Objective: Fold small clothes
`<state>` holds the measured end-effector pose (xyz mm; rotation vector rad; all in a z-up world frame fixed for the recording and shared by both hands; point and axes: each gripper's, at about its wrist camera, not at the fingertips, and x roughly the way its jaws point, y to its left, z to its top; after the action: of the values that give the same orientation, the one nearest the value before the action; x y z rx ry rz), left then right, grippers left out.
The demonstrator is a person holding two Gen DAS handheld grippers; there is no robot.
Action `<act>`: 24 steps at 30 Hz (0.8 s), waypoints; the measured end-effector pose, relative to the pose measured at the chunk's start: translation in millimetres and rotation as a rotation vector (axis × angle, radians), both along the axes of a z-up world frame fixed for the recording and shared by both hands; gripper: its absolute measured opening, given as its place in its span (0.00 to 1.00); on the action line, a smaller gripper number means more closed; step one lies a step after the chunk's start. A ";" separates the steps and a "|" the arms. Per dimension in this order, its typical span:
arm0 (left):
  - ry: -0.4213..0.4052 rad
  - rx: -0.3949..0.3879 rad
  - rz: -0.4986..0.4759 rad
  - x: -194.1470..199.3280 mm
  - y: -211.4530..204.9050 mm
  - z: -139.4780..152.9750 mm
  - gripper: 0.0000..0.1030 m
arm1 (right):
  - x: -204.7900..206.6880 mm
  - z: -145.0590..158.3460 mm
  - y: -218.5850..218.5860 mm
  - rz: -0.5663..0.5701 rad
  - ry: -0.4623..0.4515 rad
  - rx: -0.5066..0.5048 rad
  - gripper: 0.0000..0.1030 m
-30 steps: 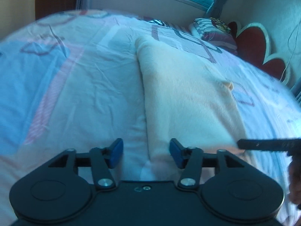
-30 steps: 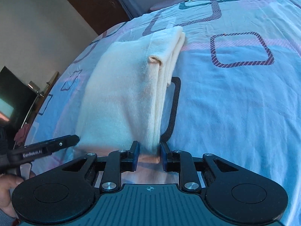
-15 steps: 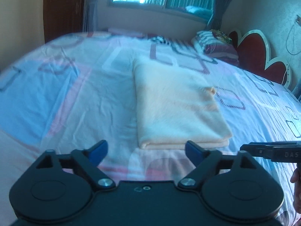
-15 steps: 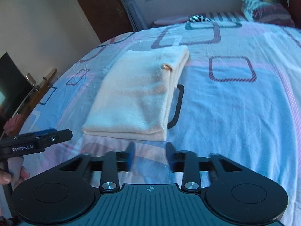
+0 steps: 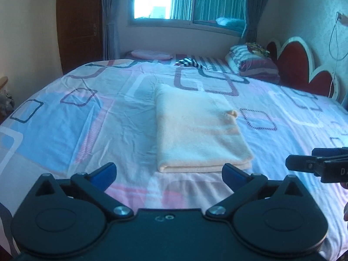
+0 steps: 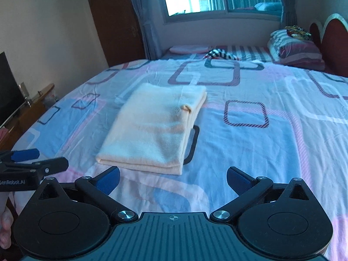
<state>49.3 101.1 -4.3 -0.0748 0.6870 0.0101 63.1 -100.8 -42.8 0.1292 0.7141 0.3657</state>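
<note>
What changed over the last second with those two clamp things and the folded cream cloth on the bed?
Both grippers let go: the right gripper, which pinched the folded cream cloth at its near edge, has just been opening, as has the left gripper. Nothing is between either pair of jaws now. Both pulled back and up from the cloth. The cloth stayed folded in place on the bed sheet.

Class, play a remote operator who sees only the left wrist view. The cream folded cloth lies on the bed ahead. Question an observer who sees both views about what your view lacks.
Operator: Is the right gripper holding anything?
Observer: No. The right gripper is open with only the bedsheet between its pads; its jaws have just been opening.
Operator: What shows on the cloth's right side?
Observer: The folded cloth shows stacked layer edges along that side.
Operator: Anything off my left edge?
Observer: A dark television screen stands on a wooden cabinet.
</note>
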 end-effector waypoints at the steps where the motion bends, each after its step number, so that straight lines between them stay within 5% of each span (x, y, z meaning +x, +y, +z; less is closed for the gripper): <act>1: -0.003 -0.006 0.002 -2.3 -0.8 1.7 0.99 | -3.1 2.7 -1.4 -0.007 -0.007 0.002 1.00; 24: -0.064 -0.015 -0.028 -39.3 -23.4 36.6 0.99 | -48.7 38.9 -10.3 -0.035 -0.094 -0.020 1.00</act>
<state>10.1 77.7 32.3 -0.0797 0.6240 -0.0243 14.4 -111.1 -3.9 0.1047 0.6216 0.3286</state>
